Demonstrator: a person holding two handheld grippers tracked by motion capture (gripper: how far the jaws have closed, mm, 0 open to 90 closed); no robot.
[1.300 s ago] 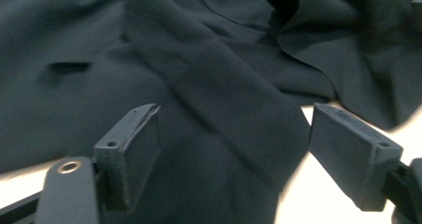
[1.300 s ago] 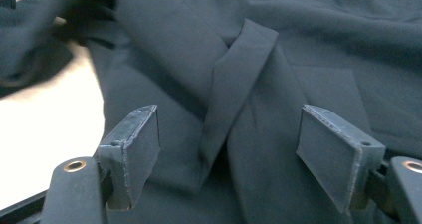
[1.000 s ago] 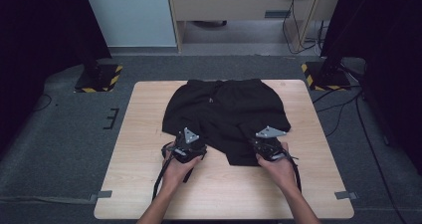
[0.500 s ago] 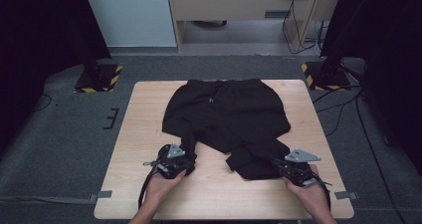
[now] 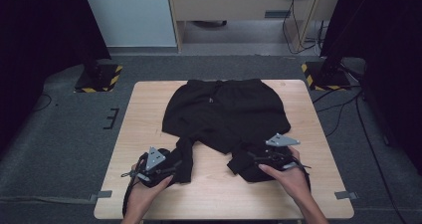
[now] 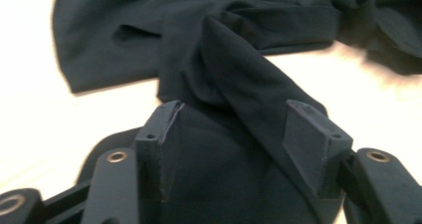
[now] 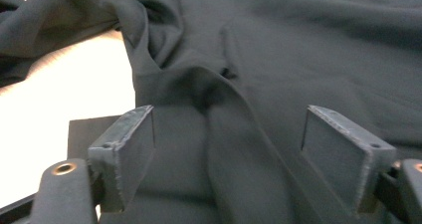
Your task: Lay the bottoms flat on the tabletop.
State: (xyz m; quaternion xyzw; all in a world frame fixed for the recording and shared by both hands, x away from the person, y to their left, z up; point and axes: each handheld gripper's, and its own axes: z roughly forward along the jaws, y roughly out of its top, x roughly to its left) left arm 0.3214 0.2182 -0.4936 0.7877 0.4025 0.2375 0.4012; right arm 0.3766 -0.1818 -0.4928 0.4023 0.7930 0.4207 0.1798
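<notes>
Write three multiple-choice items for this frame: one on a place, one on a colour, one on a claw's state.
1. Where do the shorts lie?
A. on the wooden table
B. on the grey floor
C. over a chair

2. What colour are the shorts?
A. white
B. black
C. red

3. How does the left claw stand?
A. shut, with nothing in it
B. open, with cloth between its jaws
C. lifted high above the table

Answers:
1. A, the high view shows them spread on the tabletop.
2. B, the cloth is dark in every view.
3. B, the left gripper view shows the jaws apart with a fold of cloth running between them.
</notes>
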